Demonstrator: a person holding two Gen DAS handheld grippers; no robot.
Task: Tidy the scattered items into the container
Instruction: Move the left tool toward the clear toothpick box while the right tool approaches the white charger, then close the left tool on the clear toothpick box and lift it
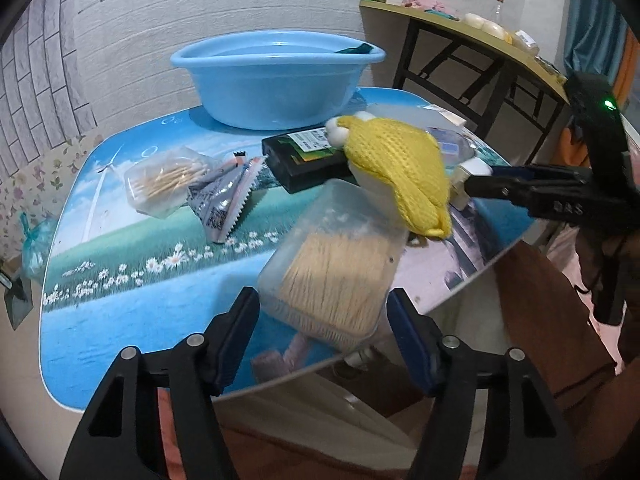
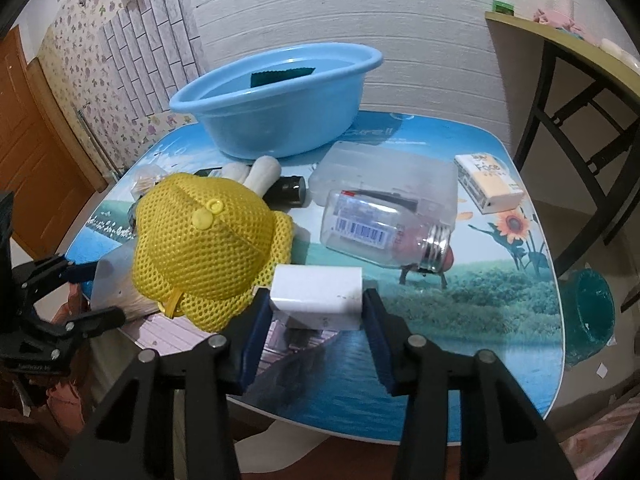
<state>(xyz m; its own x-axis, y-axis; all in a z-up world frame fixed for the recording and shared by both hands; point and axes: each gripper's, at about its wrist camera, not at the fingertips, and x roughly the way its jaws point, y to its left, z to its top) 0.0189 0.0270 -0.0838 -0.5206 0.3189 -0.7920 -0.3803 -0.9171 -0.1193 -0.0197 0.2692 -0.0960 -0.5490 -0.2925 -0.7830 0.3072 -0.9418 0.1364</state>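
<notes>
Scattered items lie across the desk (image 2: 460, 412), which has a printed landscape top. Blue basin (image 2: 280, 120) stands at the far edge, by the wall; a dark green cloth (image 2: 282, 76) lies inside it.

Left tongs (image 1: 324, 312): jaws either side of a clear box of toothpicks (image 1: 332, 272) at the near edge, pads against its walls, gripping it. The box looks tilted; whether it is off the desk, cannot tell.

Right tongs (image 2: 316, 312): closed on a white block (image 2: 318, 292) near the near edge, pads pressed on both sides.

Yellow mesh hat (image 2: 200, 248) lies between the two tongs, partly over the toothpick box and just beside the white block.

Behind the hat: a black box with a label (image 1: 308, 160) and a clear lidded tub (image 2: 384, 176). A clear bottle (image 2: 380, 232) lies on its side in front of the tub. Tissue pack (image 2: 488, 184) sits near the right edge. Toward the left edge: a bag of cotton swabs (image 1: 164, 180) touching a silver sachet (image 1: 228, 200).
</notes>
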